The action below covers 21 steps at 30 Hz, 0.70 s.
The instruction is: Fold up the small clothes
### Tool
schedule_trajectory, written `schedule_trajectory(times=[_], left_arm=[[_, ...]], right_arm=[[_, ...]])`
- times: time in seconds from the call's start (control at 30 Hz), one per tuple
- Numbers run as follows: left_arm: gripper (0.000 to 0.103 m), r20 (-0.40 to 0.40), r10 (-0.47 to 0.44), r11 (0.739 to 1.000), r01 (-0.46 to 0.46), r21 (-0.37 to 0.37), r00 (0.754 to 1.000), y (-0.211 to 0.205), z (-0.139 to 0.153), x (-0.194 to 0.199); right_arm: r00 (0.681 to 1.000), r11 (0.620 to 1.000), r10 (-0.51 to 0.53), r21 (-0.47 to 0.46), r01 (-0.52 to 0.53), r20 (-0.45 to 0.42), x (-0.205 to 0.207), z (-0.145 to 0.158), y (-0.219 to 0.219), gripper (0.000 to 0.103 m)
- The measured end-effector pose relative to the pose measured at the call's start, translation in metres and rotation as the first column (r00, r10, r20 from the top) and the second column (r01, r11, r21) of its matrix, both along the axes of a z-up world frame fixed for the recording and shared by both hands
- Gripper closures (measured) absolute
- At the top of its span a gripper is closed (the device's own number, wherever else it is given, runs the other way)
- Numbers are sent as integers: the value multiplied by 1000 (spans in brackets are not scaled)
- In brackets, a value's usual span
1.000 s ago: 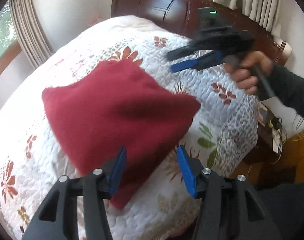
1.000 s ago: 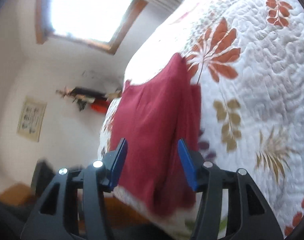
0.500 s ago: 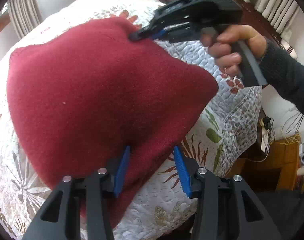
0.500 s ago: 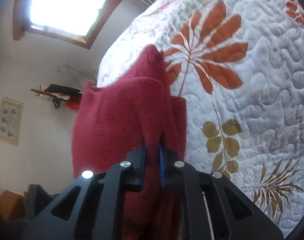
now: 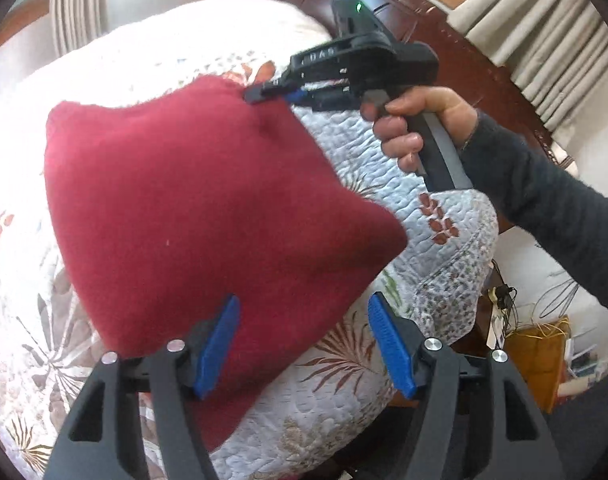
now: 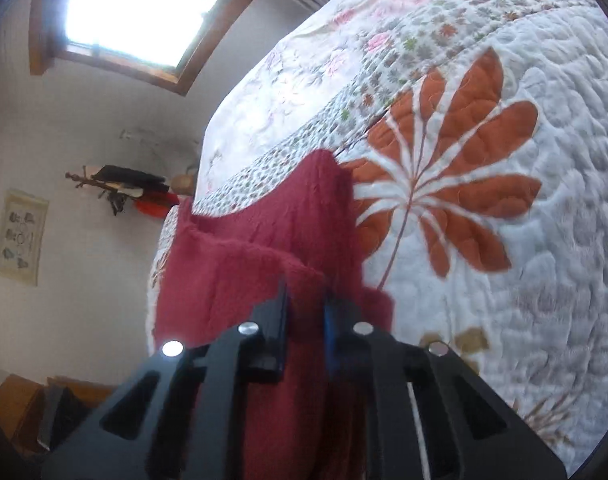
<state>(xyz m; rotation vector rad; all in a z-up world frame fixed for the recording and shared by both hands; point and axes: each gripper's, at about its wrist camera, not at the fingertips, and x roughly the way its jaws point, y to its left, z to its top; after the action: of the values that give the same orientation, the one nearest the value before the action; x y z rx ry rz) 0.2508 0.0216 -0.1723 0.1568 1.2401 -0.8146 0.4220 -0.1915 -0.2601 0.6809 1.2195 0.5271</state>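
Note:
A dark red knit garment (image 5: 192,208) lies on the quilted bed (image 5: 443,280), its far corner lifted. My right gripper (image 5: 260,94), held by a hand in a dark sleeve, is shut on that far corner. In the right wrist view the right gripper (image 6: 305,308) pinches a fold of the red garment (image 6: 240,280) between its fingers. My left gripper (image 5: 304,340) is open at the garment's near edge, its left blue pad over the cloth and its right pad over the quilt.
The white quilt with orange leaf prints (image 6: 455,184) covers the bed. A dark wooden headboard (image 5: 443,20) and curtains (image 5: 543,32) stand behind. A wooden side table with cables (image 5: 535,352) is at the bed's right. A window (image 6: 136,8) and a wall shelf (image 6: 124,188) show at left.
My right gripper came down from above the bed, shut on the garment's far corner and is lifting it. My left gripper stayed open at the near edge.

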Motion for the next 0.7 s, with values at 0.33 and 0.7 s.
schedule_trajectory(times=[0.33, 0.7], left_arm=[[34, -50, 80, 995, -83, -50, 995, 21, 4, -1], [26, -98, 319, 934, -330, -136, 943, 102, 20, 0]], right_arm=[[996, 991, -89, 102, 89, -5, -41, 14, -41, 69], [988, 991, 132, 45, -129, -78, -178, 13, -32, 95]])
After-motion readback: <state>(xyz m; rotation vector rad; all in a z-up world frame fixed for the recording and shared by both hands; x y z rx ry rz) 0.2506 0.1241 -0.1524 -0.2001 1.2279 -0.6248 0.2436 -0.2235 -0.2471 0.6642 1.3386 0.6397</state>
